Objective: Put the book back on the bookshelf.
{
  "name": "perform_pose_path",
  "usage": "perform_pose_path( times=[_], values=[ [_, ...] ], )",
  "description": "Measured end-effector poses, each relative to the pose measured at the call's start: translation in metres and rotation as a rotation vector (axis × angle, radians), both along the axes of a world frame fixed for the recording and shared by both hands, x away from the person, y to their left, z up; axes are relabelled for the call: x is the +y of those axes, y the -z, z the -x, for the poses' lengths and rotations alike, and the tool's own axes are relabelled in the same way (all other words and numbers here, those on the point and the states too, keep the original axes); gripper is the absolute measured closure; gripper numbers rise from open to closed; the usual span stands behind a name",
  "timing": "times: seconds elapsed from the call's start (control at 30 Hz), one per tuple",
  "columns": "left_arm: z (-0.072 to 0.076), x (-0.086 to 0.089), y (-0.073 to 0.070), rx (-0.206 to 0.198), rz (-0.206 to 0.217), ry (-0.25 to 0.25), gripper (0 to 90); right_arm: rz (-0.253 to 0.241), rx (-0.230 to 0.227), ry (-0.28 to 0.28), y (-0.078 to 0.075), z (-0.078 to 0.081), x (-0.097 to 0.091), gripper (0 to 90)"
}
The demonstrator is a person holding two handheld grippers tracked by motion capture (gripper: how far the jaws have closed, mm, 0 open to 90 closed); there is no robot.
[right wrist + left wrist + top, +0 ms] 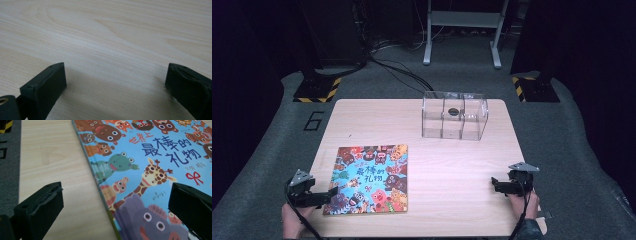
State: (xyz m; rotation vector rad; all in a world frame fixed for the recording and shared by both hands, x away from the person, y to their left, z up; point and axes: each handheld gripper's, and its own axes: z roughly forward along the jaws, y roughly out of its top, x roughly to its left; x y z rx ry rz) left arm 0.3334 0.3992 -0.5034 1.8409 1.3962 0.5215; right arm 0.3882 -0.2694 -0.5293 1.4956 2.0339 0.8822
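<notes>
Picture book (150, 170) edge lies between wide-apart left gripper (116, 202) jaws.

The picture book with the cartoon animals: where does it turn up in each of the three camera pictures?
High view: the picture book lies flat on the near left part of the table, at the left gripper.
Left gripper view: its cover spreads across the upper right, its edge running between the open jaws.
Right gripper view: not in it.
Shared landmark: the pale wooden tabletop.

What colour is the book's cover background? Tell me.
Light blue, crowded with cartoon animals, on the book; it shows best in the left gripper view.
</notes>
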Motion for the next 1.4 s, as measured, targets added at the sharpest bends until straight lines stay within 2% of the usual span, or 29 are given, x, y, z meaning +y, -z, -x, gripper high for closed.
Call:
perform_pose_path(
  times=[0.03, 0.07, 0.1, 0.13, 0.2, 0.33, 0.43, 0.5, 0.67, 0.8, 0.93, 0.97, 1.07, 1.17, 1.4],
  values=[
    [-0.003, -0.002, 0.000, 0.018, -0.006, 0.012, 0.0, 0.002, -0.001, -0.001, 0.000, 0.000, 0.000, 2.9],
    [-0.009, -0.009, 0.003, 0.017, -0.007, 0.020, 0.0, 0.001, -0.001, -0.002, 0.000, 0.000, 0.000, 3.0],
    [-0.009, -0.009, 0.003, 0.017, -0.007, 0.020, 0.0, 0.000, -0.001, -0.002, 0.000, 0.000, 0.000, 3.1],
    [-0.012, -0.011, 0.003, 0.039, -0.017, 0.032, 0.0, 0.000, -0.001, -0.002, 0.000, 0.000, 0.000, 3.1],
    [-0.017, -0.015, 0.005, 0.055, -0.019, 0.043, 0.0, 0.000, -0.001, -0.003, 0.000, 0.000, 0.000, 3.3],
    [-0.025, -0.022, 0.009, 0.068, -0.039, 0.046, 0.1, 0.000, -0.001, -0.003, 0.000, 0.000, 0.000, 3.3],
    [-0.031, -0.026, 0.015, 0.095, -0.063, 0.059, 0.3, 0.000, -0.001, -0.004, 0.000, 0.000, 0.000, 3.3],
    [-0.033, -0.028, 0.019, 0.108, -0.051, 0.070, 1.4, 0.000, -0.001, -0.004, 0.000, 0.000, 0.000, 3.3],
    [-0.031, -0.030, 0.021, 0.087, -0.044, 0.053, 2.1, 0.000, -0.001, -0.004, 0.000, 0.000, 0.000, 3.3],
    [-0.031, -0.031, 0.020, 0.100, -0.048, 0.055, 1.9, 0.000, -0.001, -0.005, 0.000, 0.000, 0.000, 3.3],
    [-0.030, -0.036, 0.022, 0.082, -0.043, 0.025, 1.3, -0.007, -0.002, 0.000, 0.000, 0.000, 0.001, 3.3],
    [-0.030, -0.036, 0.020, 0.098, -0.047, 0.034, 1.3, -0.007, -0.002, 0.000, 0.000, 0.000, 0.001, 3.3],
    [-0.030, -0.042, 0.021, 0.088, -0.043, 0.028, 0.9, -0.003, -0.002, -0.002, 0.000, 0.000, 0.001, 3.3],
    [-0.030, -0.044, 0.021, 0.103, -0.046, 0.031, 0.0, -0.001, -0.001, -0.005, 0.000, 0.000, 0.000, 3.3],
    [-0.030, -0.053, 0.021, 0.098, -0.054, 0.038, 0.0, -0.004, -0.002, -0.002, 0.000, 0.000, 0.001, 3.3]
  ],
)
